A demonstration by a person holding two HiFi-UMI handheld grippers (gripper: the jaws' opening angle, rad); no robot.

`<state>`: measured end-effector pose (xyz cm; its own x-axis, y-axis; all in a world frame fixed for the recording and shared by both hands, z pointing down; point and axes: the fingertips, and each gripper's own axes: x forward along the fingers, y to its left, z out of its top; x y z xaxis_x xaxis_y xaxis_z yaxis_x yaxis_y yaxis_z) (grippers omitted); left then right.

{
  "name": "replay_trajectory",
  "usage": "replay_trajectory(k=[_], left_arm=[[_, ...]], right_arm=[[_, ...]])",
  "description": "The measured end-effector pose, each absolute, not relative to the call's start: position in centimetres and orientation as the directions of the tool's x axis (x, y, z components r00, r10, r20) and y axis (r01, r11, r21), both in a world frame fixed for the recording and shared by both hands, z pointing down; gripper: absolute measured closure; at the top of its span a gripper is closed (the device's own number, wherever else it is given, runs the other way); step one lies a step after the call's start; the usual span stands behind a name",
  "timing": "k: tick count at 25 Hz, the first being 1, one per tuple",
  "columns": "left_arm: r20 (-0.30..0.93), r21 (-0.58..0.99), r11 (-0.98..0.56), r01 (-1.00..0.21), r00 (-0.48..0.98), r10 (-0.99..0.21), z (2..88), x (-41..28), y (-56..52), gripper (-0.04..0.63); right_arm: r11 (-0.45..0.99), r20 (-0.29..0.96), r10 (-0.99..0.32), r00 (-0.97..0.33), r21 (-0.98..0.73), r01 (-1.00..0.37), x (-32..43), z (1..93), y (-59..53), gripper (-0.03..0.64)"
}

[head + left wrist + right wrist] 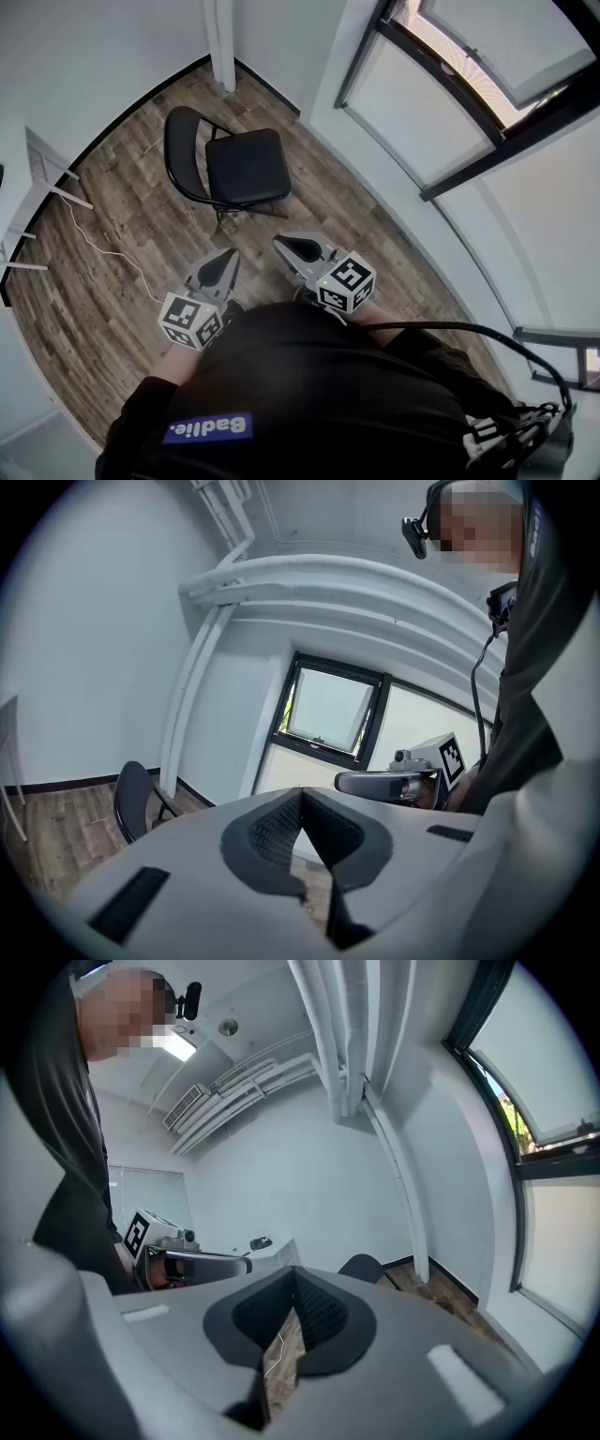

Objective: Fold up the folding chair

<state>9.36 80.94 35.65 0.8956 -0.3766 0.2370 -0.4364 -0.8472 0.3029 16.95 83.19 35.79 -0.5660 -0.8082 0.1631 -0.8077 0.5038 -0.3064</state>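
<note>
Jaws pressed together on both grippers, nothing between them; the chair stands open ahead, untouched.
Left gripper and right gripper hang side by side, well apart from the chair, which stands unfolded on the plank floor straight ahead. Its rounded dark backrest lies leftward and its flat padded seat rightward, so the left gripper looks nearer the back and the right nearer the seat. The frame is thin dark tube.
</note>
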Motion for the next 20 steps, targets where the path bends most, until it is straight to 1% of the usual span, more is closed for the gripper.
replay_trajectory(k=[9, 14, 20], left_arm=[[0.258, 0.262, -0.853, -0.452, 0.884, -0.389, 35.3, 14.9, 81.3, 0.591], [0.253, 0.246, -0.814, -0.527, 0.845, -0.470, 35.4, 16.5, 80.5, 0.591], [0.291, 0.222, -0.762, -0.608, 0.787, -0.543, 36.3, 15.2, 76.2, 0.591]], right_arm=[[0.544, 0.197, -0.789, -0.582, -0.217, -0.811, 21.2, 35.9, 82.7, 0.615], [0.568, 0.204, -0.771, -0.603, -0.208, -0.797, 24.4, 37.0, 82.5, 0.615], [0.555, 0.222, -0.771, -0.597, -0.224, -0.801, 25.8, 38.3, 79.5, 0.615]])
